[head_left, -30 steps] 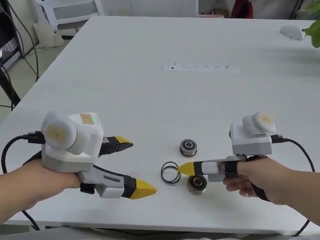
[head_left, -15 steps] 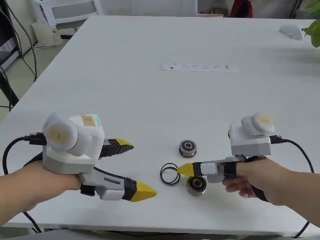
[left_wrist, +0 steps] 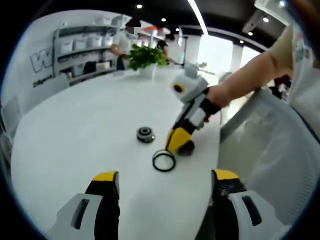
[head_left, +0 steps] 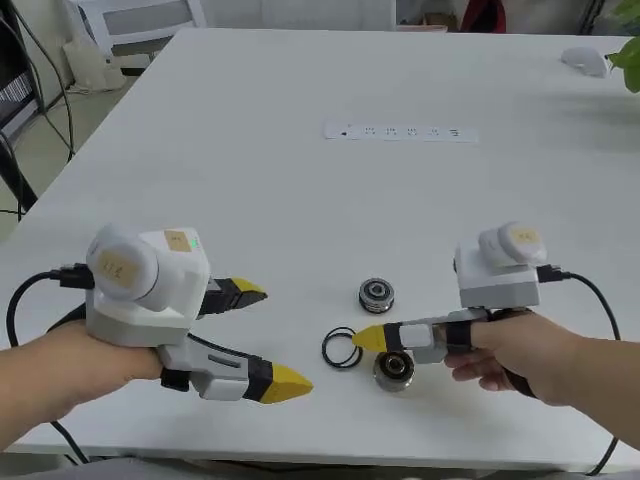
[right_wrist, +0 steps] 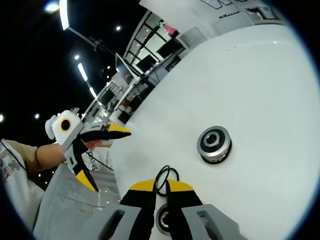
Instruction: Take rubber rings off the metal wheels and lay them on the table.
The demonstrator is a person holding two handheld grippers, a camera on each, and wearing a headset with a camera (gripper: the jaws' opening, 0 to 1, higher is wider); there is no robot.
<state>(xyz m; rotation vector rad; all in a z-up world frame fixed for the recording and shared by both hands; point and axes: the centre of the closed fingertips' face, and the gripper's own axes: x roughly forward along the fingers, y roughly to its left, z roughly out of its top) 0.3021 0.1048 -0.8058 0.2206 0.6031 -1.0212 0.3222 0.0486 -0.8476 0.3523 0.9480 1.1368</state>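
Two black rubber rings (head_left: 341,348) lie overlapping on the white table (head_left: 300,180); they also show as black rings (left_wrist: 164,161) in the left gripper view. My right gripper (head_left: 368,338) is shut with its yellow tips at the rings' right edge, pinching a ring (right_wrist: 164,176). One metal wheel (head_left: 376,293) stands free just beyond. A second wheel (head_left: 393,367) sits under the right gripper's jaws. My left gripper (head_left: 270,336) hovers open to the left of the rings, holding nothing.
A white power strip (head_left: 400,133) lies across the middle of the table. A green plant (head_left: 628,62) stands at the far right corner. The table's near edge runs just below both hands.
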